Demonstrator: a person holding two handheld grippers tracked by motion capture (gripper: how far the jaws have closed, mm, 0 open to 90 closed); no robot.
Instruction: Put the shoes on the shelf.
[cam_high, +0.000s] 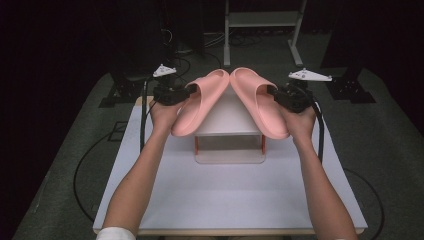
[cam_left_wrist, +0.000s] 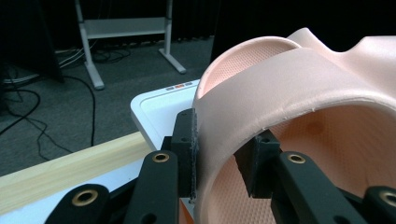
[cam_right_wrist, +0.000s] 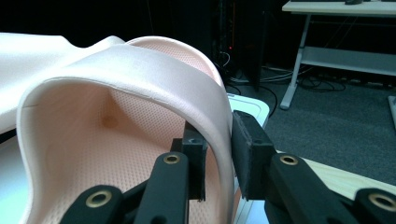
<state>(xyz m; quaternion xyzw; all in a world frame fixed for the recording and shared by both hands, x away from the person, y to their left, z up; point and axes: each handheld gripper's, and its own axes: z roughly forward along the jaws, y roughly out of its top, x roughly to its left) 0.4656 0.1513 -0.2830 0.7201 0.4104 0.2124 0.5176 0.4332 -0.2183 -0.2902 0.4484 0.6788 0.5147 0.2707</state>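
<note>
The left claw (cam_high: 191, 90) has the strap of the left pink slide (cam_high: 199, 102) between its jaws, and the right claw (cam_high: 272, 92) has the strap of the right pink slide (cam_high: 260, 102) the same way. In the left gripper view the outer pad (cam_left_wrist: 186, 149) lies against the strap while the inner one (cam_left_wrist: 258, 163) stands just off it — a grip that looks slack rather than clamped. In the right gripper view a gap shows beside the outer pad (cam_right_wrist: 250, 154) too. The two slides lean toe to toe over the small white shelf (cam_high: 230, 131) on the white bench (cam_high: 225, 195), their toes touching at the top and their heels hanging down either side.

The step in hand looks like setting the pair down on the shelf. To do it well, let both slides settle fully before the jaws widen further, keep the two hands level with each other, and draw each claw straight back along the strap — a sideways pull would drag a slide off the shelf.
</note>
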